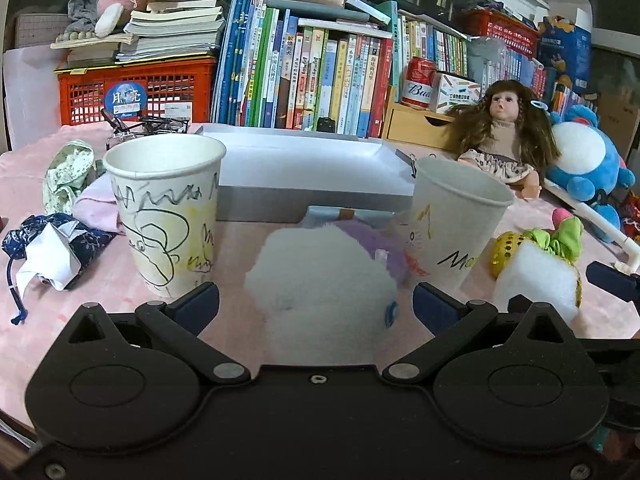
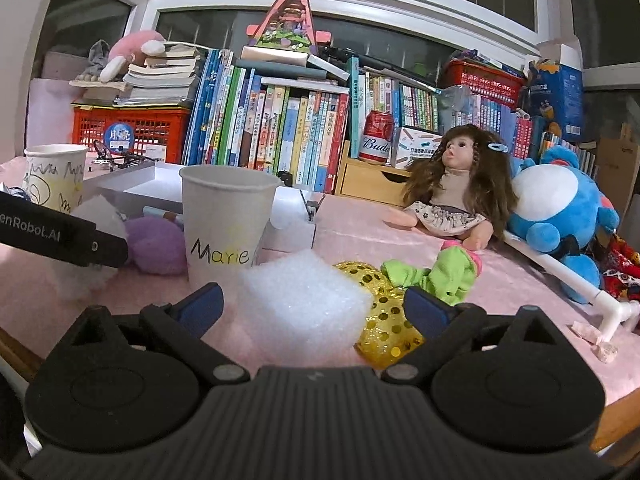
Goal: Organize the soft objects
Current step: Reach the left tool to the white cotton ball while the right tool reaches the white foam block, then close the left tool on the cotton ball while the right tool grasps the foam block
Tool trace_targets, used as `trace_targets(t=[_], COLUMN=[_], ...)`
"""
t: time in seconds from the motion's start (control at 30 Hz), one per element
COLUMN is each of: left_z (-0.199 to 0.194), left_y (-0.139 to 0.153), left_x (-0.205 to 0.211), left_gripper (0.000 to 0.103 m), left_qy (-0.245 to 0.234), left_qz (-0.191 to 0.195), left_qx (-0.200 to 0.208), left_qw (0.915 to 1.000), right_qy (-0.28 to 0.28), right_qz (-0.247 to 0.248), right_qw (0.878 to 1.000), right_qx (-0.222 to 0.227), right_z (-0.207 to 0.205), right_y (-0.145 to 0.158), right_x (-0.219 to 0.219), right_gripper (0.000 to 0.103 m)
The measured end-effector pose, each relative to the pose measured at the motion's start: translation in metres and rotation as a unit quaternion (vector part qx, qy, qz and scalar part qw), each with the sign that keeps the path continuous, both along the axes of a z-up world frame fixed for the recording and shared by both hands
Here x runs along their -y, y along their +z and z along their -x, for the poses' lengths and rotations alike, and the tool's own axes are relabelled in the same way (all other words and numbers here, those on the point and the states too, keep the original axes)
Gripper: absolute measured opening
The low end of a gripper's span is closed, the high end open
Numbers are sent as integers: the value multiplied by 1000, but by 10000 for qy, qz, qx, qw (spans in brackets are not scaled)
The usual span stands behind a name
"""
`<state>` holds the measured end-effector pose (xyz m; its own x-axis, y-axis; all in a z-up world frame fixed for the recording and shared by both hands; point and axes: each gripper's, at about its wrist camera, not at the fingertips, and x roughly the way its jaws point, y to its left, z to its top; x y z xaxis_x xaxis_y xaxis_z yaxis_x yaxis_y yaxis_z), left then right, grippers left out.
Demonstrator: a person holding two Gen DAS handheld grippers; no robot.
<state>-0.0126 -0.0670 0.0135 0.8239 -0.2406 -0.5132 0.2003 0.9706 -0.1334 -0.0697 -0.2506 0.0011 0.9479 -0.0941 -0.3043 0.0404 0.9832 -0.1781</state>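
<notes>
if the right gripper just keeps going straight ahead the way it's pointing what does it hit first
Most likely the white foam block, which sits between the open right gripper fingers. Behind it stands the white paper cup marked "Marie", though depth there is hard to judge.

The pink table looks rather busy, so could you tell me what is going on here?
A person holds two grippers over soft things. The left gripper has open jaws on either side of a white fluffy plush, between two paper cups. The right gripper has open jaws around a white foam block, beside a gold sequin pouch. Neither item is gripped yet.
</notes>
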Motion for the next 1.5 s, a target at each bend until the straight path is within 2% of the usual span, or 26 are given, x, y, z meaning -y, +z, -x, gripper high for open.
trace_targets(t=[0.17,0.4,0.57,0.7,0.9,1.13,1.27,1.5], left_z=[2,1,-2,1,4,10,15,27], left_y=[-2,-3,-12,-14,-15,-16,-10,21], left_x=[3,4,4,7,8,14,13,5], left_gripper=[103,97,85,81,65,56,55,55], left_qy=[-52,-179,-105,-79,-1,-64,-58,-140], left_qz=[-129,-25,100,3,-21,-212,-207,-168], left_qx=[33,-32,-217,-114,-41,52,89,423], left_qw=[9999,9998,9997,9999,10000,9997,9997,9989], right_qy=[71,112,105,35,-41,-220,-142,-36], right_qz=[54,46,-101,-90,-142,-111,-271,-167], right_qw=[10000,9999,9998,9998,9998,9996,9995,9998], right_qx=[-38,-114,-166,-158,-146,-170,-116,109], right_z=[-3,-7,-7,-6,-7,-9,-4,4], right_y=[-3,-8,-11,-15,-16,-19,-15,9], right_x=[-2,-4,-6,-9,-9,-10,-9,-14], right_gripper=[99,97,96,95,91,78,77,76])
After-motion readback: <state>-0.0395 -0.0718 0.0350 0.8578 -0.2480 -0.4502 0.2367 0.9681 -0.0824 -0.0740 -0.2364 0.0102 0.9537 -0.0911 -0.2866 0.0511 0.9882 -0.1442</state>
